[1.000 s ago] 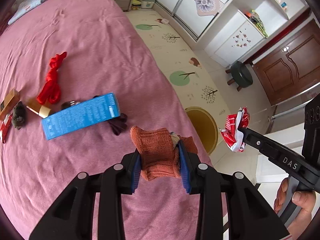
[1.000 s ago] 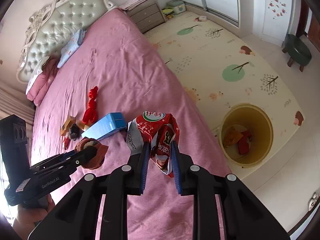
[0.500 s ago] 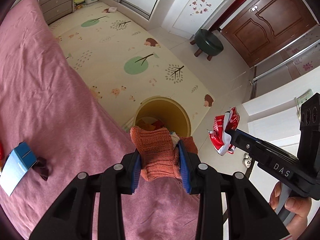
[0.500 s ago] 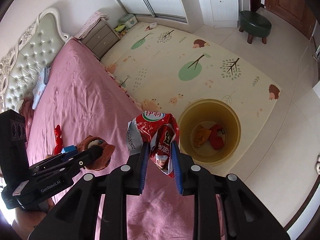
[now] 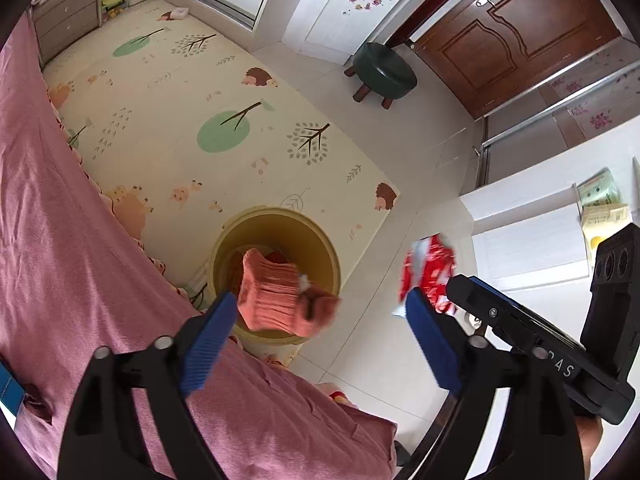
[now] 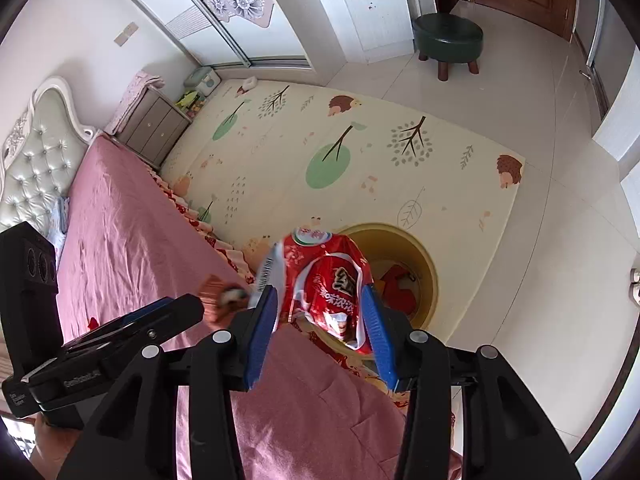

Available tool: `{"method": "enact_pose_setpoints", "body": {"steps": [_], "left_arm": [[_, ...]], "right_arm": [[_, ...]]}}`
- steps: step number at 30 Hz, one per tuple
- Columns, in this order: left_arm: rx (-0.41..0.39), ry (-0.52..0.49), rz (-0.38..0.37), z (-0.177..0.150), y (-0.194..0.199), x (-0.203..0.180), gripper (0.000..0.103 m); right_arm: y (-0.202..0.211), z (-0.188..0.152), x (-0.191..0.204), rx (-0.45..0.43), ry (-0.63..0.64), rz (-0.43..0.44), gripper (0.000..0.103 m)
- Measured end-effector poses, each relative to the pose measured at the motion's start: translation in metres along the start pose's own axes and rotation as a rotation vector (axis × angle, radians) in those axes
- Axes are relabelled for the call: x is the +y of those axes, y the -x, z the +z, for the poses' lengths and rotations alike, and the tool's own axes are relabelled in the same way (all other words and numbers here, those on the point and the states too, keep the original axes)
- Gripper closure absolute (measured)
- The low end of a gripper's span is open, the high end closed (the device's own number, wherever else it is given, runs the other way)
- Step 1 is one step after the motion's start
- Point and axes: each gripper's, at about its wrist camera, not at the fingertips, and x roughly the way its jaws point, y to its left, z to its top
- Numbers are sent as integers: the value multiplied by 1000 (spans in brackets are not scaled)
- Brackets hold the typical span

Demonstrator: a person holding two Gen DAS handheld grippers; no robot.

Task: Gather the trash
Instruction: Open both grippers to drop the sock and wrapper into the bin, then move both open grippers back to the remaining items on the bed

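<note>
Moved since a second ago: we have swung both grippers off the bed [image 5: 80,208] to its edge, and the yellow bin [image 5: 276,236] now sits below them on the play mat [image 5: 200,92].

Left gripper [image 5: 316,316]: its jaws have just been opening and stand wide. The orange sock [image 5: 280,296] is between the blue pads [image 5: 208,336], blurred, and neither pad presses on it. In the left view it shows over the bin's mouth.

Right gripper [image 6: 320,320]: its jaws have just been opening and stand about half apart. The red wrapper [image 6: 328,280] is between them. Its left edge lies at the left pad; whether the pads still press it we cannot tell. It hangs beside the bin, over the near rim.

Bin contents: red and orange scraps [image 6: 396,288].

Also in view: a blue box [image 5: 10,390] on the bed at far left, a green stool [image 6: 448,40], a brown door [image 5: 516,28], a nightstand [image 6: 154,126].
</note>
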Motion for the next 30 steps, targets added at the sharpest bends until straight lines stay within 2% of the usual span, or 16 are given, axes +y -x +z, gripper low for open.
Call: {"method": "enact_pose_setpoints", "body": {"steps": [9, 18, 24, 30], "left_arm": [[-10, 3, 37, -2, 10, 5, 15], [-59, 43, 72, -18, 53, 26, 15], [-88, 130, 134, -53, 90, 69, 15], [-106, 276, 200, -107, 129, 131, 15]], "right_arm": [[-2, -1, 9, 13, 13, 32, 58], [-2, -13, 59, 54, 106, 96, 58], [-4, -35, 112, 102, 211, 150, 54], [-12, -70, 174, 172, 330, 212, 50]]}}
